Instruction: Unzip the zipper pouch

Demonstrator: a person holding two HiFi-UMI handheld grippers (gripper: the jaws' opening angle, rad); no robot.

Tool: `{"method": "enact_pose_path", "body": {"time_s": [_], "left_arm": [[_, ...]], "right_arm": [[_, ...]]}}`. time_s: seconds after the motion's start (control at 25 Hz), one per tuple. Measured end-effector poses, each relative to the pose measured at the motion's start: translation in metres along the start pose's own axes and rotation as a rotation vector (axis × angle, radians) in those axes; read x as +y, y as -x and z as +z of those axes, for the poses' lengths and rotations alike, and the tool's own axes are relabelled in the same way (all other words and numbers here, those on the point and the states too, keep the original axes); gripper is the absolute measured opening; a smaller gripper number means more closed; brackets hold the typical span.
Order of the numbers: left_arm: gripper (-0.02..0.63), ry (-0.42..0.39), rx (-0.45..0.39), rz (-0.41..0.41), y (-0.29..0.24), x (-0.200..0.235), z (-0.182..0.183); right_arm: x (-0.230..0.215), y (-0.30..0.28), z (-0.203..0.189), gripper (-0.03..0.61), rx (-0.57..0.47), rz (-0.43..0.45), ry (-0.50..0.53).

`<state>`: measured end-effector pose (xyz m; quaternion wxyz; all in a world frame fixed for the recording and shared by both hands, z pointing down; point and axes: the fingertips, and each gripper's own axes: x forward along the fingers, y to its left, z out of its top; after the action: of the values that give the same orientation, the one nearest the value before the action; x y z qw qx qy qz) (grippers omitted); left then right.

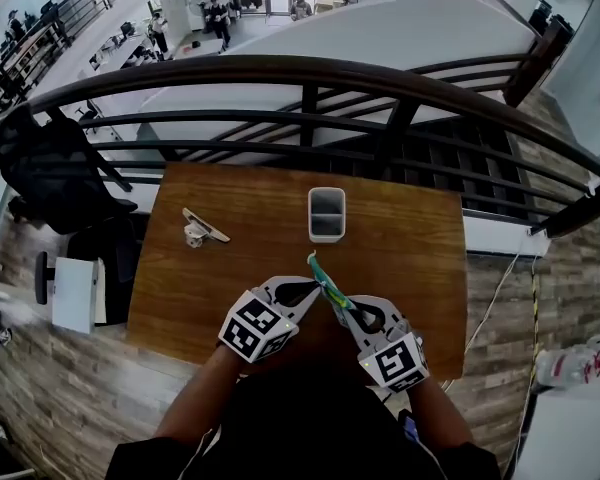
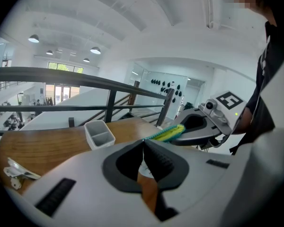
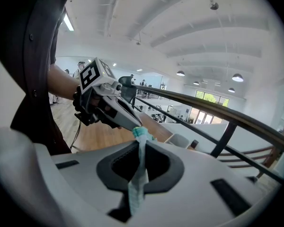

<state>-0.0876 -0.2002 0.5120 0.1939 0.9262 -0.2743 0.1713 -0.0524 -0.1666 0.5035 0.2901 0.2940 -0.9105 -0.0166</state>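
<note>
Right claw (image 3: 141,144) first: its jaws are closed on the zipper pouch (image 3: 138,174), whose pale teal fabric runs as a thin strip straight down the gap between the pads, edge-on to the camera. At the top of that strip sits a small bunched teal end, and the tip of the left claw (image 3: 132,122) meets it there. In the left gripper view, the left claw (image 2: 143,143) is closed too, pads together. The green-and-yellow pouch (image 2: 169,133) reaches from the right claw's jaws (image 2: 182,135) to the very tip of the left one. It looks pinched on that end of the pouch, but whether it has the zip's pull tab or only fabric is too small to tell.

From the head view the pouch (image 1: 325,280) hangs in the air between the two claws, above the near edge of the wooden table (image 1: 230,298) and not resting on it. A grey two-compartment tray (image 1: 326,213) and a small clip (image 1: 202,230) lie further out on the table, well apart from the work.

Judging progress: both grips look set, which is the preparation done. The claws sit close together and the pouch shows only edge-on, so no opened zip can be seen — the unzipping itself seems yet to come, by drawing the two ends apart.
</note>
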Motion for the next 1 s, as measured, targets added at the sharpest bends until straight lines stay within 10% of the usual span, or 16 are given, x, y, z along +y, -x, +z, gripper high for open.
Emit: {"method": "enact_pose_path", "body": {"time_s": [1.0], "left_arm": [[0.014,-0.069,0.02,0.149,0.003,0.02,0.002]], "right_arm": [[-0.008,0.005,0.003,-0.001,-0.047,0.004,-0.126]]}}
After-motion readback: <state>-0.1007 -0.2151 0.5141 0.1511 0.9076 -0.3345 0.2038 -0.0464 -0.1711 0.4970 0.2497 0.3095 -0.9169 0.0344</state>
